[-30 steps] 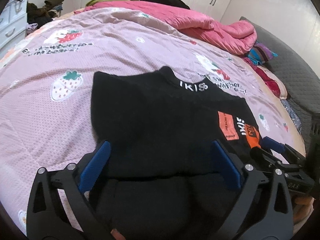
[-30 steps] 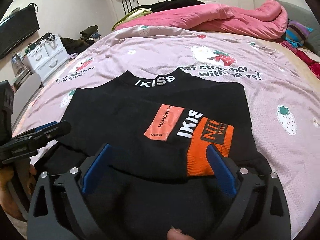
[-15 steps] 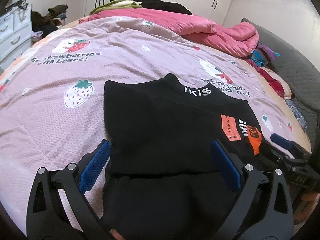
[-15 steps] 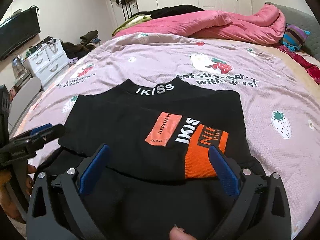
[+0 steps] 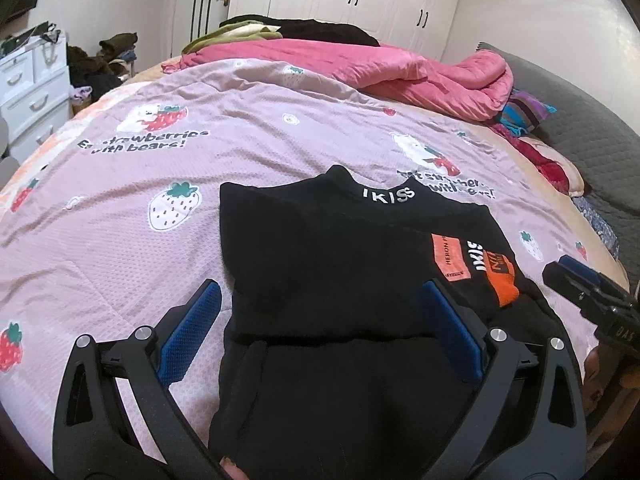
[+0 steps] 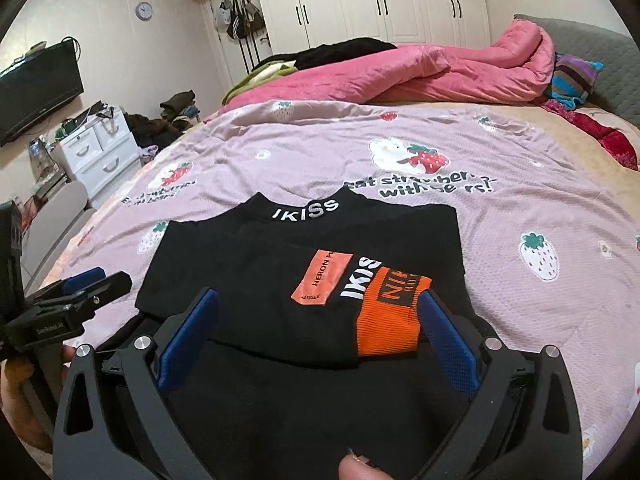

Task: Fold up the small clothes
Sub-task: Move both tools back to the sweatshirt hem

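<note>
left gripper [image 5: 320,304] jaws wide, empty, above folded black top [image 5: 340,256] | right gripper [image 6: 318,312] jaws wide, empty, over its orange patch [image 6: 386,320] | top flat on pink strawberry bedspread [image 5: 120,208] | pink quilt [image 6: 420,72] bunched beyond

The left gripper [image 5: 320,308] is sitting at the bottom of its view, jaws spread wide. The right gripper [image 6: 318,312] is likewise gaping at lower centre, a fingertip [image 6: 356,470] peeking in at the bottom edge.
</note>
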The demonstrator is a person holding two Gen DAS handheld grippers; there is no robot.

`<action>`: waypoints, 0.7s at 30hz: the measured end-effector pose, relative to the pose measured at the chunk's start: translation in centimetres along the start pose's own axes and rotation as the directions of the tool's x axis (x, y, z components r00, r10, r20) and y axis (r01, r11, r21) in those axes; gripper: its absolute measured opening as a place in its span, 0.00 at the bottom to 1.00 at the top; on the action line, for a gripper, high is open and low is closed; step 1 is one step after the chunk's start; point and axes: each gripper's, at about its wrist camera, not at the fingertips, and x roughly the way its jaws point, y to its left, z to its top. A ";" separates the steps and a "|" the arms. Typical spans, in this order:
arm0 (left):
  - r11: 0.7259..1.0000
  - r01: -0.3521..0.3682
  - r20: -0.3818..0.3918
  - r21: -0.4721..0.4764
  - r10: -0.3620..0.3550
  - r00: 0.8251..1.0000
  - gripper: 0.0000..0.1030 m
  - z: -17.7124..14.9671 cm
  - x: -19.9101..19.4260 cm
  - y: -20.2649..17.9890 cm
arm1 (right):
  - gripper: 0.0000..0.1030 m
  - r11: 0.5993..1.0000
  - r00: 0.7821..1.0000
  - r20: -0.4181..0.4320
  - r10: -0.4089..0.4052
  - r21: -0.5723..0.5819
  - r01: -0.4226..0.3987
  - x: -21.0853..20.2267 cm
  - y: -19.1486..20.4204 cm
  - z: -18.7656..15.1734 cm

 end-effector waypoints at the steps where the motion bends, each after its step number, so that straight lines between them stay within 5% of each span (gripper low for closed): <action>1: 1.000 -0.001 0.001 0.005 0.001 1.000 0.91 -0.1 -0.2 -0.1 | 0.96 1.000 1.000 0.004 -0.001 -0.001 0.001 -0.2 0.0 0.0; 21: 0.996 -0.030 0.053 0.083 0.026 0.998 0.91 -1.7 -3.9 -3.5 | 0.96 1.000 0.999 0.054 0.005 0.007 -0.005 -4.7 -1.6 -1.4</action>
